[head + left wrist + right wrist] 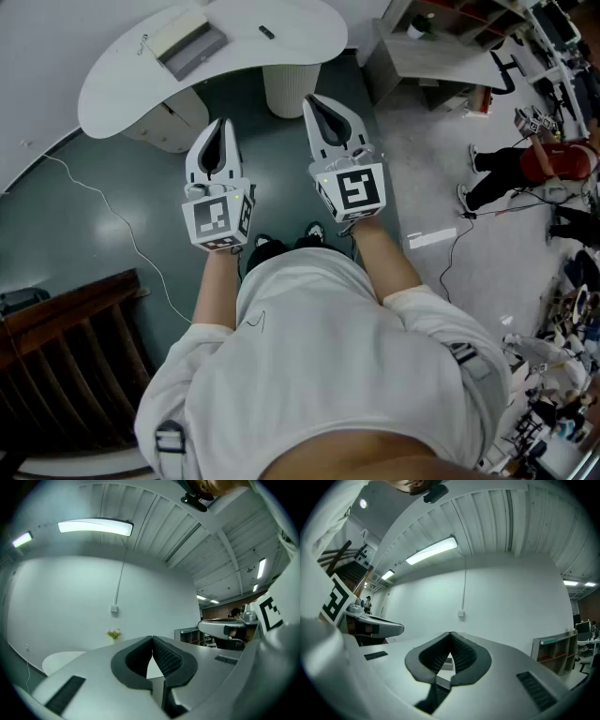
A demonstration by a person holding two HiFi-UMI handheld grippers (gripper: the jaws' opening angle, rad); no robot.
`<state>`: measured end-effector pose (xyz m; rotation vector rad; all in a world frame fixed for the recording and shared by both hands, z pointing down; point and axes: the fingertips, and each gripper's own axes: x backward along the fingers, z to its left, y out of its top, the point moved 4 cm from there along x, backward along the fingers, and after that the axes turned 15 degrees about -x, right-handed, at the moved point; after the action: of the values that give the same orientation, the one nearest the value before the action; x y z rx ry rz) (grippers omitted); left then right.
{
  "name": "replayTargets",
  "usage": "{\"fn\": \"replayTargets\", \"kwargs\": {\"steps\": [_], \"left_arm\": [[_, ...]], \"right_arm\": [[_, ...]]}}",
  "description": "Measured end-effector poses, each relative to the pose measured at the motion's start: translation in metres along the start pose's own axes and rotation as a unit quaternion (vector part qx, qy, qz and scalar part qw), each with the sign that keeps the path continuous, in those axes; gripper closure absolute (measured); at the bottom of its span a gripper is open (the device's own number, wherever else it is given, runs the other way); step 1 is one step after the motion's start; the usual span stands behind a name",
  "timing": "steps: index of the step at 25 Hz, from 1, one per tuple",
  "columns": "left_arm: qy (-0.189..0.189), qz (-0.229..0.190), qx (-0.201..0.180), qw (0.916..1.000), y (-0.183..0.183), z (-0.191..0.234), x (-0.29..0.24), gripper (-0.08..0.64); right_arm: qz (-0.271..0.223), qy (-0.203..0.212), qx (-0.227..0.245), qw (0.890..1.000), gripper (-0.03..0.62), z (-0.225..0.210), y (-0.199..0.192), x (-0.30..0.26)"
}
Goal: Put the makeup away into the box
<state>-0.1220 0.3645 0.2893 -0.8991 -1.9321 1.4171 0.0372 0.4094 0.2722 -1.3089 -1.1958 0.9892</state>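
In the head view a white curved table (122,80) stands ahead of me on the floor. On it lie a flat grey and white box (192,42) and a small dark item (267,33). My left gripper (222,127) and right gripper (319,101) are held side by side in front of my body, short of the table. Both are shut with nothing between the pads. In the left gripper view the left gripper (152,639) points at a pale wall over the table's edge (61,660). In the right gripper view a small pale box (446,663) shows behind the right gripper (450,634).
A white ribbed pedestal (291,89) stands under the table. A thin cable (122,225) trails over the dark floor at the left. Dark wooden slats (66,347) fill the lower left. At the right are grey shelves (422,52) and a person in red (548,164).
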Motion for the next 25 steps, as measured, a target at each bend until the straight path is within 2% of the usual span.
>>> {"fn": "replayTargets", "kwargs": {"steps": [11, 18, 25], "left_arm": [[-0.052, 0.047, 0.026, 0.9972, -0.029, -0.035, 0.021, 0.540], [-0.067, 0.053, 0.026, 0.9960, -0.022, -0.065, 0.007, 0.540], [-0.066, 0.077, 0.015, 0.9947, -0.024, -0.101, -0.003, 0.540]], "right_arm": [[0.051, 0.006, -0.038, 0.998, 0.592, 0.007, -0.042, 0.034], [0.061, 0.000, -0.050, 0.997, 0.592, -0.023, -0.039, 0.051], [0.069, 0.014, -0.061, 0.996, 0.508, -0.057, -0.045, 0.068]]}}
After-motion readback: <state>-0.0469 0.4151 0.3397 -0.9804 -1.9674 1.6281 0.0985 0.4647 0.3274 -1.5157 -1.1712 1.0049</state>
